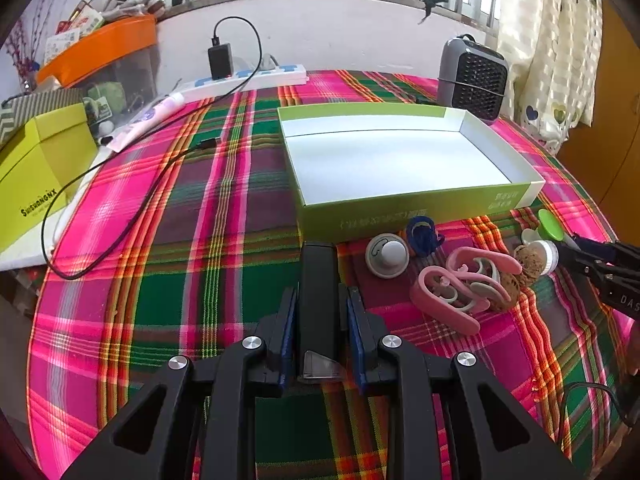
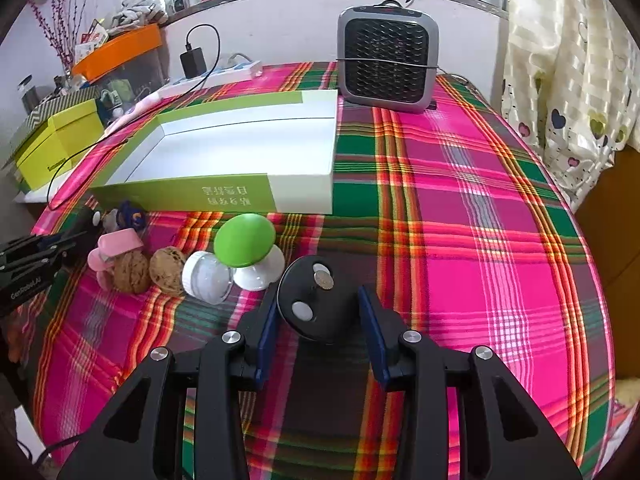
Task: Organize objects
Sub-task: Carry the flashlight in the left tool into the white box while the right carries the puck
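My left gripper [image 1: 320, 300] is shut on a long black bar [image 1: 317, 272] that lies on the plaid cloth and points at the open green-and-white box [image 1: 400, 210]. My right gripper [image 2: 320, 310] has its blue pads against a black round puck [image 2: 316, 308] bearing a coin-like disc. Between the two grippers lie a white round disc [image 1: 387, 256], a blue item [image 1: 422, 234], pink clips [image 1: 452, 292], two walnuts [image 2: 166, 270], a clear lidded jar [image 2: 208, 276] and a green dome [image 2: 244, 240] on a white base. The box is empty.
A grey heater [image 2: 386, 60] stands behind the box at the back right. A power strip [image 1: 248, 78] with a charger and a black cable [image 1: 120, 236] crosses the left side. A yellow-green box [image 1: 36, 168] and an orange tray [image 1: 100, 46] sit at the far left.
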A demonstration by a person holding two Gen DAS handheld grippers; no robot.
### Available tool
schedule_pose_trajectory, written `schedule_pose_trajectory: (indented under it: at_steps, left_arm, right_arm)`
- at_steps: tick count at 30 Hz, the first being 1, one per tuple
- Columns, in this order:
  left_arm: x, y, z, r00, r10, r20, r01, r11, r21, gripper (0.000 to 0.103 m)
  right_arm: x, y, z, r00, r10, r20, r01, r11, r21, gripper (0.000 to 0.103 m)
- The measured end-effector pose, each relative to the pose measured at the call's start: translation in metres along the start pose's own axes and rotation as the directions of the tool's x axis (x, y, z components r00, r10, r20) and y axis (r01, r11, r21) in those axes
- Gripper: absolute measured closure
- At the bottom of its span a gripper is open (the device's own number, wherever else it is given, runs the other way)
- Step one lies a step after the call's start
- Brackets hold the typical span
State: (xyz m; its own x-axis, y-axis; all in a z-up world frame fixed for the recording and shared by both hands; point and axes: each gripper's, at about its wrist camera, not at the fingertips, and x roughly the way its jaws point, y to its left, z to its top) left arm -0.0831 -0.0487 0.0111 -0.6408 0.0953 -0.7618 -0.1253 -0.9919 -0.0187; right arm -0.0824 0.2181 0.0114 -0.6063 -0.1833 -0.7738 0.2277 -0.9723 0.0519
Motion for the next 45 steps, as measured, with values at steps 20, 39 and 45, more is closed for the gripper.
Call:
schedule_pose_trajectory:
  at_steps: [20, 39, 45]
  left_arm:
    - [-0.027, -0.009, 0.014, 0.997, -0.035, 0.069, 0.035, 0.999, 0.002, 0.082]
    - [-0.025, -0.017, 0.041, 0.994, -0.061, 0.092, 0.061, 0.998, 0.002, 0.082]
    - [-0.015, -0.018, 0.055, 0.994, -0.069, 0.091, 0.068, 0.998, 0.006, 0.082]
  right_arm:
    - [-0.022, 0.008, 0.012, 0.997, 0.038, 0.070, -0.038, 0.999, -0.003, 0.063]
    - [-0.030, 0.024, 0.044, 0.990, 0.081, 0.119, -0.076, 0.996, -0.046, 0.063]
    - [-0.018, 0.029, 0.062, 0.988, 0.104, 0.113, -0.098, 0.994, -0.057, 0.063]
